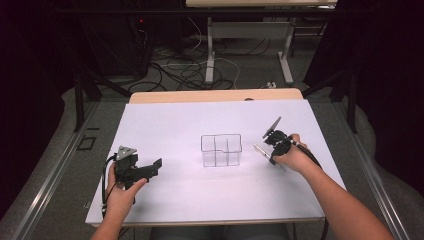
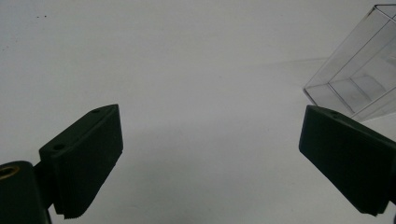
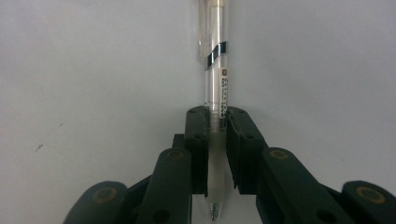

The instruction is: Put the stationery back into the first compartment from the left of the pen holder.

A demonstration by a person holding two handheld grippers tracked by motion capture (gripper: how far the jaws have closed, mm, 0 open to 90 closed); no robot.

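A clear plastic box (image 1: 221,150) with several compartments stands in the middle of the white sheet (image 1: 175,125). My left gripper (image 1: 151,170) rests on the sheet to the box's left, and its jaws point toward the box. In the left gripper view the left gripper (image 2: 210,126) is open wide, with bare sheet between the jaws and the clear box (image 2: 359,74) at the upper right. My right gripper (image 1: 271,150) sits just right of the box, shut on a clear pen (image 1: 258,148). In the right gripper view the pen (image 3: 217,70) runs straight out from the shut right gripper (image 3: 217,119), writing tip toward the camera.
The sheet covers a wooden table (image 1: 215,95) whose far edge shows behind it. Beyond the table are cables on the floor (image 1: 185,70) and the legs of another table (image 1: 210,50). Dark frames stand at both sides.
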